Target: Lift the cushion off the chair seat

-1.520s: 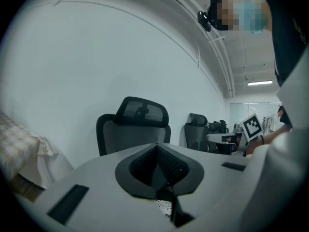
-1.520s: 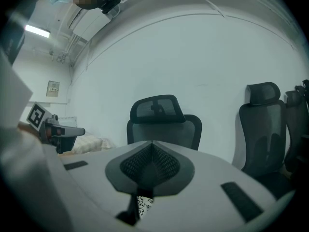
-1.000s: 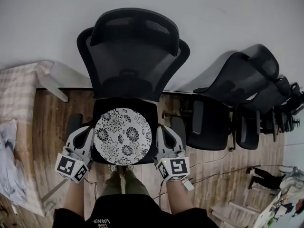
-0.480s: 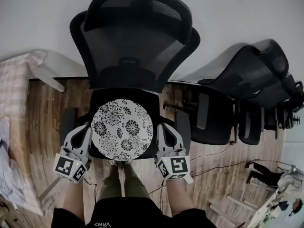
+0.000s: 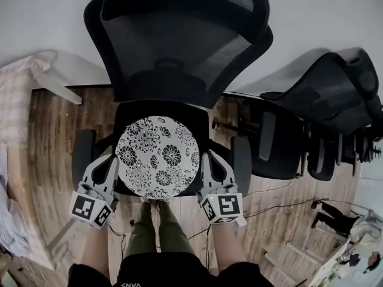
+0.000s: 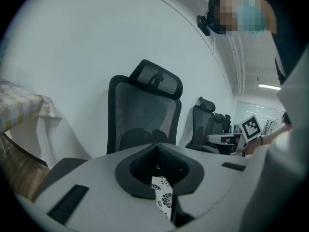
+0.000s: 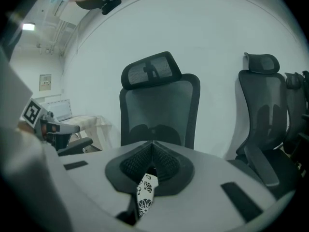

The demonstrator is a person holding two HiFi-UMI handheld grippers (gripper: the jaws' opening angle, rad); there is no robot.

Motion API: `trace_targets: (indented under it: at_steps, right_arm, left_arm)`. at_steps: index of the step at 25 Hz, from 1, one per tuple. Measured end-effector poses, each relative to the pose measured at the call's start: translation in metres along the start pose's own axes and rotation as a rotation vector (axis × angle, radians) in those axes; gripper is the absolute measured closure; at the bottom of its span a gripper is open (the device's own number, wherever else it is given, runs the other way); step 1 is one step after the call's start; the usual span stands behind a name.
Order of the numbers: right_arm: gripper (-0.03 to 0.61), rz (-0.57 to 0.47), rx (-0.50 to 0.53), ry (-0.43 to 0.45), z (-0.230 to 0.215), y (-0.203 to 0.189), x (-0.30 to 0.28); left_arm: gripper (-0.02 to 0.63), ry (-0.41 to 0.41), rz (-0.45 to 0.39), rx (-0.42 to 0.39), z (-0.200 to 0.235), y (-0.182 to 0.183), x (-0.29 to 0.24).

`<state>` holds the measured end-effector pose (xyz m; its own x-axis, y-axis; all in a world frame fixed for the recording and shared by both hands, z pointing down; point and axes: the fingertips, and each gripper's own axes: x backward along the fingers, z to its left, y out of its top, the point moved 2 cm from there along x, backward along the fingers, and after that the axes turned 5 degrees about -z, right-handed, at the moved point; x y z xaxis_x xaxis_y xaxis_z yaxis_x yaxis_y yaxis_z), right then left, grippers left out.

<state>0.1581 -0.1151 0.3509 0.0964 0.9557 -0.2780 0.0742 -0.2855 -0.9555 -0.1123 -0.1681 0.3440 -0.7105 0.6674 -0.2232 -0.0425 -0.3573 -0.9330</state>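
Black-and-white flowered fabric, pinched at both edges over the chair seat.
The left tongs (image 6: 157, 149) are closing tight on the left rim of the round black-and-white flower-patterned cushion (image 5: 157, 157). The right tongs (image 7: 152, 149) are gripping its right rim the same way, and a strip of the printed cloth is showing between each pair of jaws. The cushion is lying level between the two tongs, directly over the black seat (image 5: 179, 110) of the black mesh office chair (image 5: 173, 34); whether it is touching the seat cannot be told. Two black armrests (image 5: 83, 155) are flanking the tongs. A row of black office chairs (image 5: 323, 94) is standing to the right on the wooden floor (image 5: 54, 136), and a table draped in checked cloth (image 5: 21, 91) is standing to the left.
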Motion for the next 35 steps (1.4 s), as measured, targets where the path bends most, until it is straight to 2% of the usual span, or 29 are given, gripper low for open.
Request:
trace_targets:
  at_steps: [16,35]
  right_arm:
    - [0.561,0.067,-0.022,-0.011,-0.01,-0.067,-0.011]
    - [0.561,0.176,-0.014,-0.009,-0.022,-0.153,-0.025]
  left_arm:
    - [0.604,0.017,0.052,0.035,0.01,-0.061,-0.011]
    - [0.604,0.043,0.151,0.075,0.026,-0.142,-0.021]
